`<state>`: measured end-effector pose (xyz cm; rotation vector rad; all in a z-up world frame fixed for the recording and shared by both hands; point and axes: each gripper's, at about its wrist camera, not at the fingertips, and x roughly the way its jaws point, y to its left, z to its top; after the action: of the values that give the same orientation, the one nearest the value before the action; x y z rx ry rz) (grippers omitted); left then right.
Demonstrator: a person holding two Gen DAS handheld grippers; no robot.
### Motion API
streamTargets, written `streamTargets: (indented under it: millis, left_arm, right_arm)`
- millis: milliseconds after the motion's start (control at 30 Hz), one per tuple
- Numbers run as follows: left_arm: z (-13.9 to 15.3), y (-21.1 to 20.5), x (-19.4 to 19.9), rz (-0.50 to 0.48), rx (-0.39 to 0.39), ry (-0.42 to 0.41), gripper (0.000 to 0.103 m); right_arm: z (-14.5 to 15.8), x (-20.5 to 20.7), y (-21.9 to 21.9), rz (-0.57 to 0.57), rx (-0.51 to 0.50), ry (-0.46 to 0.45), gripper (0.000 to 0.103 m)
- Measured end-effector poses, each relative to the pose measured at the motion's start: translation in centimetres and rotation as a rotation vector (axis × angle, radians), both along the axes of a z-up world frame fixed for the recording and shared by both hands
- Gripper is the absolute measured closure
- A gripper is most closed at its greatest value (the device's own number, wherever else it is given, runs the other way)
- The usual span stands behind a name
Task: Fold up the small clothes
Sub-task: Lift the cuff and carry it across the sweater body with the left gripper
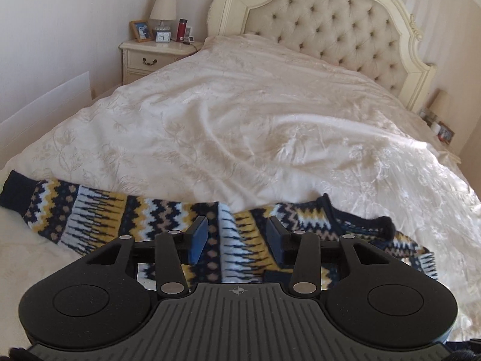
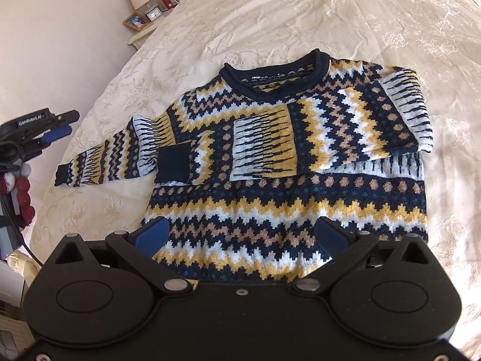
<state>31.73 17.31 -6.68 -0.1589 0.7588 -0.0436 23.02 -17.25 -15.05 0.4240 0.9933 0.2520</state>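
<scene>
A knitted sweater in navy, yellow, white and tan zigzags lies flat, neck away from me, on the cream bedspread. One sleeve is folded across the chest, its navy cuff near the middle. The other sleeve stretches out to the left. My right gripper is open, wide apart, just above the hem. In the left wrist view my left gripper is open over the outstretched sleeve, near the shoulder, holding nothing. Its fingers also show at the left edge of the right wrist view.
A tufted headboard stands at the far end of the bed. A nightstand at the back left carries a lamp, a photo frame, a clock and a red bottle. Red and white knitwear and cables sit off the bed's left side.
</scene>
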Motion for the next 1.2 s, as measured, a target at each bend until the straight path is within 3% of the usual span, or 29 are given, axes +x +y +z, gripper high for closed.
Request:
streamTargets:
  millis: [300,600,933,1100,1167,1200]
  left_arm:
    - [-3.5,11.4,-0.3,0.230,-0.002,0.108,0.053]
    - [-7.1,21.5,1.9,0.421,-0.014,0.183,0.053]
    - [-9.4,24.6,5.1,0.397,-0.061,0.169,0.053]
    - [-9.9,25.2,6.2,0.383,-0.114,0.162,0.046]
    - [-9.7,25.1,6.3,0.374,-0.132,0.162,0.048]
    - [-9.5,25.1,6.2,0.371,-0.139,0.158,0.064]
  right_arm:
    - [-0.8,1.7,4.7,0.005,0.003,0.031,0.001]
    - [-0.7,4.2,10.6,0.038,0.000,0.038,0.001]
    - [-0.7,5.3,12.4,0.036,-0.048,0.074,0.001]
    - [-0.8,5.6,12.4,0.034,-0.058,0.082,0.001]
    - [-0.9,5.8,12.4,0.036,-0.056,0.083,0.001]
    - [-1.0,5.8,12.4,0.038,-0.055,0.084,0.001]
